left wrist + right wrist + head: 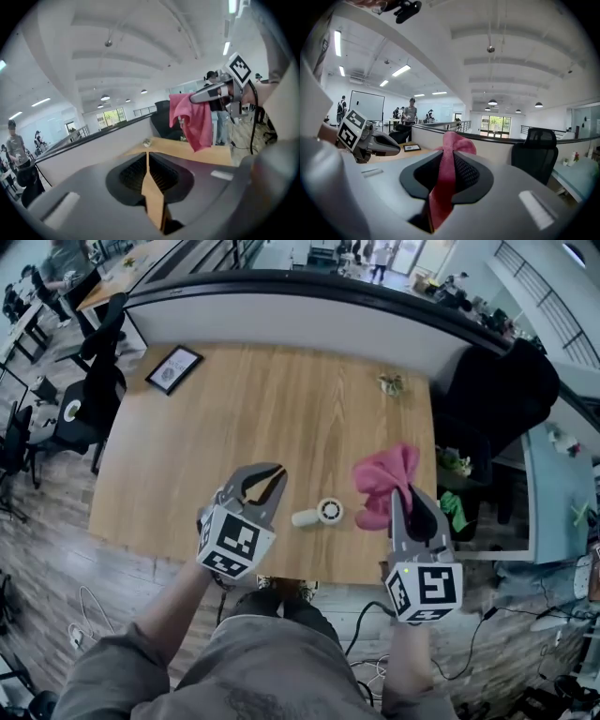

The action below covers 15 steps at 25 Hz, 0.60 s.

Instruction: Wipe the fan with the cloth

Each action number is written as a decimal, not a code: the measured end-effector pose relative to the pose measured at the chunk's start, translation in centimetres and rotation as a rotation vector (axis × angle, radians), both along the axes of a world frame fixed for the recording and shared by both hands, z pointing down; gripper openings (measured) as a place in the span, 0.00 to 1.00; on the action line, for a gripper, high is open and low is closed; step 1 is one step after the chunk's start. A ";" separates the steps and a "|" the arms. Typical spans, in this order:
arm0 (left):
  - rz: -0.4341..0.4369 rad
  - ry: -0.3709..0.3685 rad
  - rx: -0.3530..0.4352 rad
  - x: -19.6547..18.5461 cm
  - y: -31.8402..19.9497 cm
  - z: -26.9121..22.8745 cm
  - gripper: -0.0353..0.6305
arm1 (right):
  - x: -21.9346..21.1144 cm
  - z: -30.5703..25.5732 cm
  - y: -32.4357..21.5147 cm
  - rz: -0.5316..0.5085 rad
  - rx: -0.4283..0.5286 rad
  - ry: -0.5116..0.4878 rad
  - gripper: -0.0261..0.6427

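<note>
While looking steeply down: noted wooden table point(244, 427) across mid-scene. Logged left gripper point(269, 474) above near edge, jaws together, nothing between. Logged right gripper point(405, 495) at near right, jaws clamped on pink cloth point(382, 486), bunched beyond tips and hanging loose. Framed picture point(174, 368) flat at far left corner. Small white fan point(328, 511) lying on table between grippers, close to near edge, touched by neither.

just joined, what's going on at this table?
A person holds a claw in each hand over a wooden table. The right claw is clamped on a pink cloth. The left claw is shut and empty. A small white handheld fan lies on the table between them, and nothing touches it.
</note>
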<state>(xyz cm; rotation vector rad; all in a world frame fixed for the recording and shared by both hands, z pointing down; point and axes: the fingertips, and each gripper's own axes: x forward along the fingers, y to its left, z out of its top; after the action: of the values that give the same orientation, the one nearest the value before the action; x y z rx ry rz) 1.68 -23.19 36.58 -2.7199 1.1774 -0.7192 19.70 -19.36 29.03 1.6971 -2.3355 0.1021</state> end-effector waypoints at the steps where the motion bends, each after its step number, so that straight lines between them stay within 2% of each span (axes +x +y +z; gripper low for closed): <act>1: 0.000 0.029 0.033 0.1 -0.1 -2.2 0.08 | -0.1 -1.4 0.3 -0.003 0.028 -0.006 0.14; 4: 0.004 0.107 0.122 0.2 0.1 -8.3 0.07 | -0.2 -5.1 1.4 -0.008 0.099 -0.013 0.14; 9: -0.012 0.238 0.195 0.1 1.7 -15.4 0.06 | -0.1 -10.5 3.2 0.009 0.204 -0.020 0.14; 12: -0.016 0.277 0.210 -0.2 2.7 -17.9 0.06 | 0.2 -13.6 4.3 0.018 0.276 -0.034 0.14; 15: -0.012 0.271 0.232 -0.6 3.6 -19.1 0.06 | 0.5 -15.7 5.5 0.027 0.327 -0.033 0.14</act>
<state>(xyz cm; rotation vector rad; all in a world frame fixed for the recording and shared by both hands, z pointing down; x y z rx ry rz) 1.10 -19.62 17.47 -2.6715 1.2395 -0.2000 20.19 -13.82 13.38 1.8830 -2.4611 -0.2626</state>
